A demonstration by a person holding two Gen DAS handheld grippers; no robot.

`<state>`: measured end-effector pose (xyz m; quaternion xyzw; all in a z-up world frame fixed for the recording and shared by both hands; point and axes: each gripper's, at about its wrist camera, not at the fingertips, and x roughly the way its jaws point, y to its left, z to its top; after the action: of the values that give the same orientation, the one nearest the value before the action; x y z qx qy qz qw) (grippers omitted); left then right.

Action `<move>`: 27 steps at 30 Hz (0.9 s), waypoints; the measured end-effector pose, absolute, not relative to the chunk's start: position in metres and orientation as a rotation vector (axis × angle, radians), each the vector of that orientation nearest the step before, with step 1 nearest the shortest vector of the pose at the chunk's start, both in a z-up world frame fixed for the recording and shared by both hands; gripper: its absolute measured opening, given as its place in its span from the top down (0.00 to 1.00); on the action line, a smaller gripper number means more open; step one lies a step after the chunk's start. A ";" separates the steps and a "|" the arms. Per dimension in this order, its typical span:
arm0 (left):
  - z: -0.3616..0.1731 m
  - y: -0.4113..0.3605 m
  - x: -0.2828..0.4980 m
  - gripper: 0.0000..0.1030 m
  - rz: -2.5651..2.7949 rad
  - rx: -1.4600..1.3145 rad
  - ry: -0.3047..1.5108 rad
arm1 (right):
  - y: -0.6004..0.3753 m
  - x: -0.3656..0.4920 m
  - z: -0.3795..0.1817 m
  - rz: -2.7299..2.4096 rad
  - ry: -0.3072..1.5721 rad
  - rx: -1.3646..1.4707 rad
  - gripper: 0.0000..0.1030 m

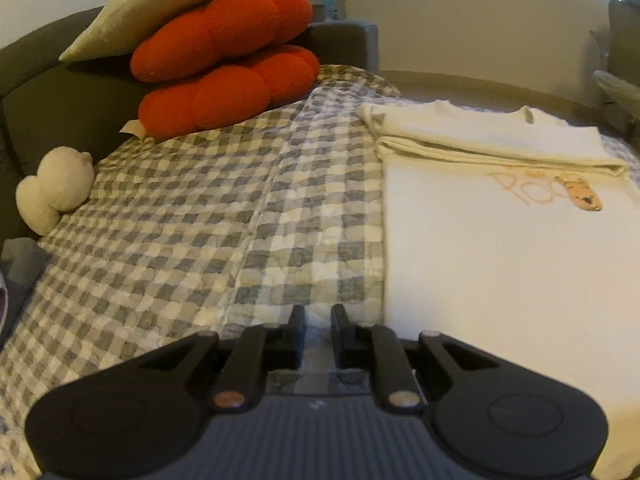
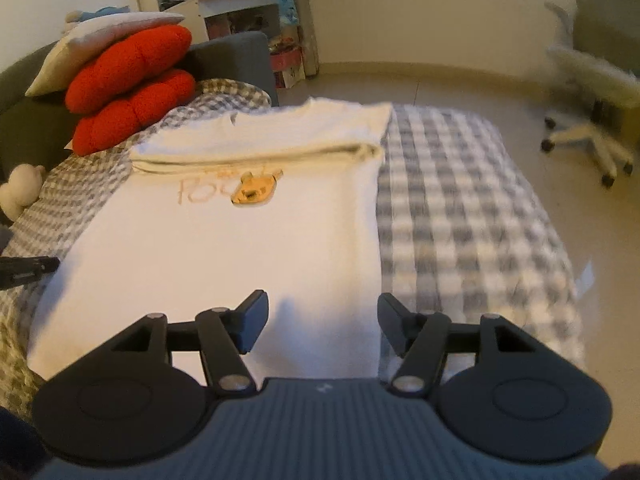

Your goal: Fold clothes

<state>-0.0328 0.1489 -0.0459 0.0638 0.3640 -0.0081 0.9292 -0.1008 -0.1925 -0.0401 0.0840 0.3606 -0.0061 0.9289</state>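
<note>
White tee point(image 2: 248, 240) just ahead of open right tool point(image 2: 322, 322), apart.

The left gripper point(image 1: 318, 320) tilts downward with jaws narrowly parted, empty; the right gripper point(image 2: 323, 312) tilts downward, jaws wide apart.

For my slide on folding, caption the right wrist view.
Open right claw hovers over the near edge of a partly folded white T-shirt on a checked bedspread.

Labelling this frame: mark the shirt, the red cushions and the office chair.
shirt point(image 2: 240, 248), right wrist view, plain front below the print.
red cushions point(image 1: 224, 68), left wrist view, where the two meet.
office chair point(image 2: 588, 140), right wrist view, wheeled base.
</note>
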 end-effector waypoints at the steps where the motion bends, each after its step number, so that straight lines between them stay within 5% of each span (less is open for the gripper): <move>1: -0.045 0.149 -0.035 0.86 -0.024 0.118 0.746 | -0.193 -0.102 -0.042 -0.028 0.733 0.177 0.38; 14: -0.045 0.134 -0.062 0.86 -0.086 0.108 0.722 | -0.233 -0.115 -0.058 -0.087 0.685 0.196 0.41; 18: -0.052 0.143 -0.076 0.90 -0.107 0.095 0.729 | -0.225 -0.141 -0.060 0.012 0.687 0.189 0.57; 27: -0.051 0.169 -0.107 0.93 -0.163 -0.029 0.776 | -0.212 -0.176 -0.057 0.022 0.731 0.219 0.69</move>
<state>-0.1067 0.1688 -0.0511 -0.0142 0.3778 -0.0793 0.9224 -0.1763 -0.2125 -0.0571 0.1068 0.3567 0.0107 0.9280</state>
